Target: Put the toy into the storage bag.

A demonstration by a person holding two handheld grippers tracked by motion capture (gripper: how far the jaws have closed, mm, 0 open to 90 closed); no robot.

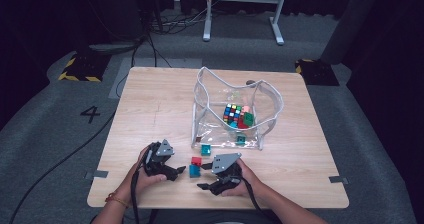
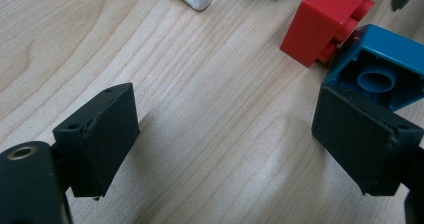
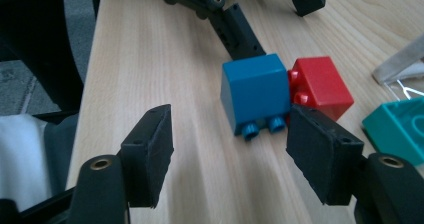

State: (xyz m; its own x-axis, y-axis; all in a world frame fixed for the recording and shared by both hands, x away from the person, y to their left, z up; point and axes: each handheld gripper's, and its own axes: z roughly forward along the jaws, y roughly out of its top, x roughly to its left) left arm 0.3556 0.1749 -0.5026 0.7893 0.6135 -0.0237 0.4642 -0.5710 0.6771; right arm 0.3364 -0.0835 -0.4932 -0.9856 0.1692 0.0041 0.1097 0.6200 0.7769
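The blue brick (image 1: 194,171) lies low in the middle of the high view, touching a red brick (image 1: 196,161), between the left gripper (image 1: 181,170) and right gripper (image 1: 202,180). In the left gripper view it sits at the right edge beside one pad of wide-open, empty jaws. In the right gripper view it sits centre frame, beyond parted jaws that grip nothing.

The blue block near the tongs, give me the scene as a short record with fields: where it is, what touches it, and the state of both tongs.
blue block: lying on its side on the wooden table, studs toward the right tongs
touching it: red block, pressed against one side
left tongs: open, one pad at the blue block's edge
right tongs: open, nothing between the pads, blue block just ahead
nearby: teal block, clear bag with a puzzle cube
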